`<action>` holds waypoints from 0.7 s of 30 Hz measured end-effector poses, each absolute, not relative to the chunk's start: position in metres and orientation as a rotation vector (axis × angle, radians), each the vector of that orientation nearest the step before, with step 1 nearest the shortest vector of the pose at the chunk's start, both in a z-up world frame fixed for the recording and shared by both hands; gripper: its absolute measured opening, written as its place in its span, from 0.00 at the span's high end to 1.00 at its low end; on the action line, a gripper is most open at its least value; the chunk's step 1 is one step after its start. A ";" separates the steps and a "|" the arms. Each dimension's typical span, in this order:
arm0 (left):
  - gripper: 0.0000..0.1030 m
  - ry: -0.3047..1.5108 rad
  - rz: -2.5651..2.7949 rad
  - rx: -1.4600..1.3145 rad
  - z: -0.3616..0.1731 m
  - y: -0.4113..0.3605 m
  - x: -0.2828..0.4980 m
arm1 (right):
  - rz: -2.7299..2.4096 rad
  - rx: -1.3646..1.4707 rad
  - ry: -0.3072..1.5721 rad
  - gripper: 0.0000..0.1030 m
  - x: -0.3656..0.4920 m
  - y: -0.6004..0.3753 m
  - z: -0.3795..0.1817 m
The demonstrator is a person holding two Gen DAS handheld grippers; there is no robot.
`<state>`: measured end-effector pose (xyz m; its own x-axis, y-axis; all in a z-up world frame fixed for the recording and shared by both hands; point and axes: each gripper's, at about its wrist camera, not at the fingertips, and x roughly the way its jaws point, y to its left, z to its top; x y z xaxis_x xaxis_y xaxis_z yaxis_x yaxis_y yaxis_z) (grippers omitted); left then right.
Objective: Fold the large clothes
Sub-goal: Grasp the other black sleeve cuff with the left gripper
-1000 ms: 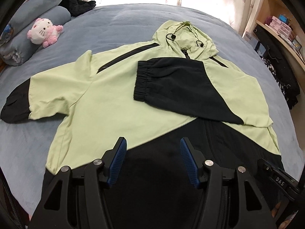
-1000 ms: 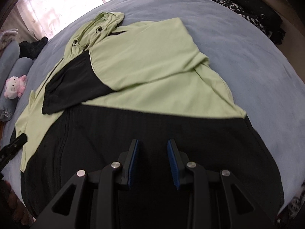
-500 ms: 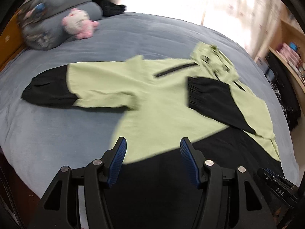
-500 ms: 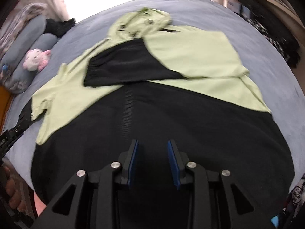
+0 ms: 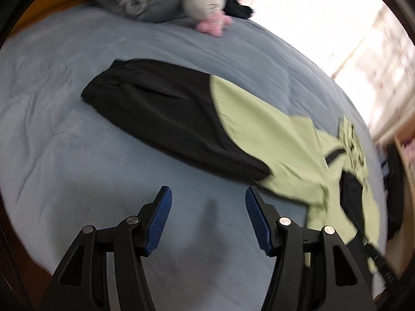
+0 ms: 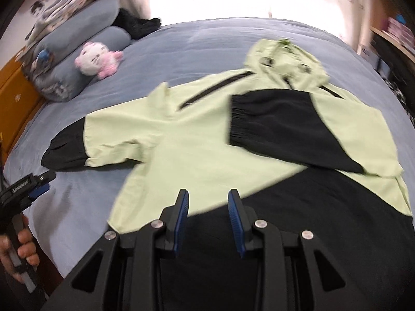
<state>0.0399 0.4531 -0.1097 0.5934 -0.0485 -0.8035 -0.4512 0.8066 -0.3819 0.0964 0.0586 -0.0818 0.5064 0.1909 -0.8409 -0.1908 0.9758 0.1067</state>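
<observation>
A large light-green and black hooded jacket [image 6: 212, 140] lies flat on a blue-grey bed [image 6: 197, 39]. Its right sleeve [image 6: 275, 127] is folded across the chest; its left sleeve [image 6: 77, 147] stretches out sideways with a black cuff. In the left wrist view that outstretched sleeve [image 5: 166, 114] lies just beyond my left gripper [image 5: 207, 194], which hovers open over bare bedding with nothing between its pads. My right gripper [image 6: 207, 199] hangs over the jacket's lower front where green meets black, jaws a little apart and empty. The left gripper [image 6: 42, 180], held by a hand, shows at the right wrist view's left edge.
A white and pink plush toy [image 6: 98, 58] leans on grey pillows [image 6: 77, 33] at the bed's head, with a dark garment [image 6: 137, 23] behind. Orange wooden furniture [image 6: 15, 90] runs along the left side. Shelves [image 6: 396, 31] stand at the right, a bright curtained window at the back.
Both grippers swept left. The left one went from above the jacket's hem to bare bedding near the outstretched sleeve; the right one shifted from the black hem toward the jacket's left half.
</observation>
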 end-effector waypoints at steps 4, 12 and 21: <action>0.44 0.902 0.239 -0.743 -0.136 0.499 0.053 | 0.276 -0.060 1.028 0.70 0.102 0.102 -0.090; 0.44 0.857 0.248 -0.843 -0.165 0.534 0.085 | 0.299 -0.136 1.069 0.70 0.103 0.134 -0.107; 0.90 0.802 0.333 -0.867 -0.178 0.543 0.106 | 0.231 -0.129 1.076 0.70 0.098 0.113 -0.109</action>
